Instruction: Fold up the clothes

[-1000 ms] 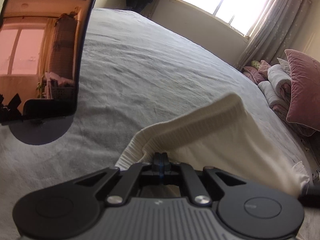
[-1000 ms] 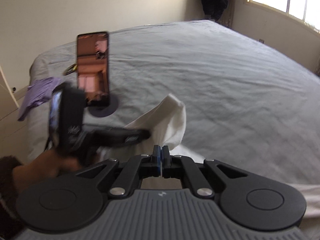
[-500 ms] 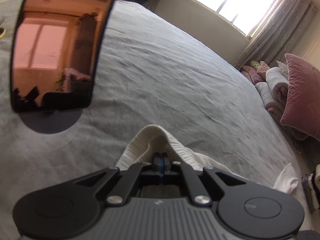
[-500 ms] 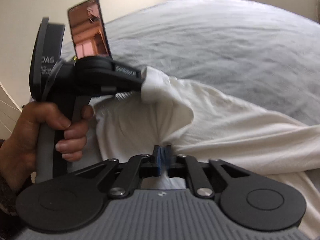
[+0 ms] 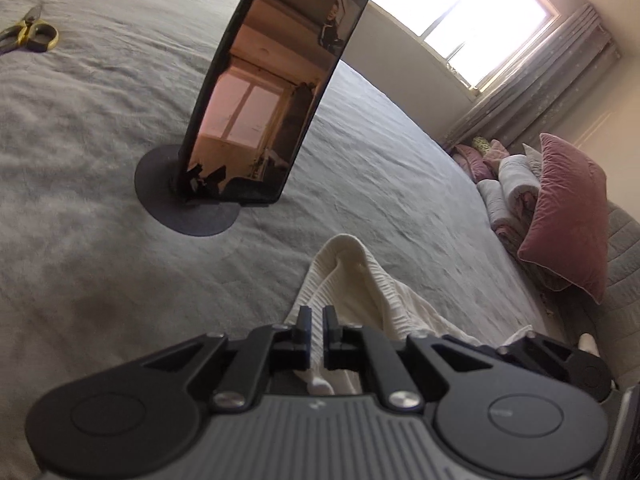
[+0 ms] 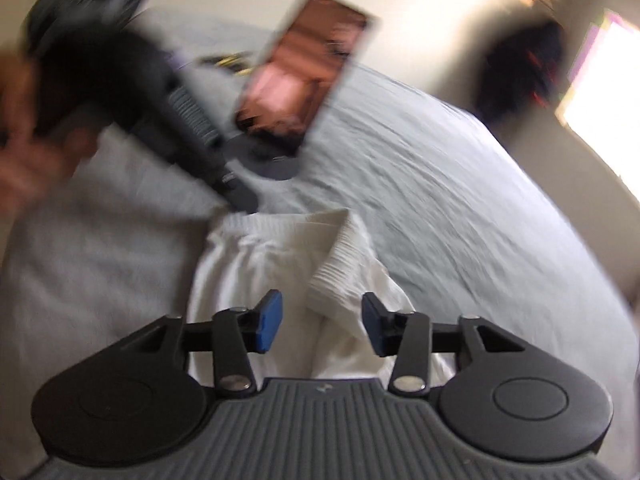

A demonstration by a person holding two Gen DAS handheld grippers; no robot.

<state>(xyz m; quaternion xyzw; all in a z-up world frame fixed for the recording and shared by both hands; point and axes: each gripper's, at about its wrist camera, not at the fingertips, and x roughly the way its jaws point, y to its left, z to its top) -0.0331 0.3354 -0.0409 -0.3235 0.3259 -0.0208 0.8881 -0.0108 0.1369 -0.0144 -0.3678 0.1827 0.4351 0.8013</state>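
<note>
Cream knit garment (image 5: 352,280) lies on the grey bed (image 5: 100,128), bunched just in front of both grippers, with a ribbed cuff or hem standing up in a soft fold. Much of it is hidden: in the left wrist view the gripper body covers the lower part of the cloth, and its far end runs out of sight towards the right edge. In the right wrist view the whole picture is smeared by motion blur, so the weave and the edges of the garment (image 6: 280,256) are hard to read there; only a ribbed band and a paler flat panel can be told apart.

The left gripper (image 5: 316,320) has its jaws pinched close on a ribbed strip of the garment, which passes between them. The right gripper (image 6: 318,320) has its jaws apart and opening; a ribbed fold of the cloth lies between the blue pads (image 6: 270,320), and they do not press on it.

A phone (image 5: 276,92) stands upright on a round dark stand (image 5: 168,200) on the bed beyond the garment. Scissors (image 5: 28,36) lie far off at the left edge, partly cut off. A pink pillow (image 5: 564,216) leans beside rolled bedding at the right. A blurred hand (image 6: 28,132) holds the other gripper's handle in the right wrist view.
</note>
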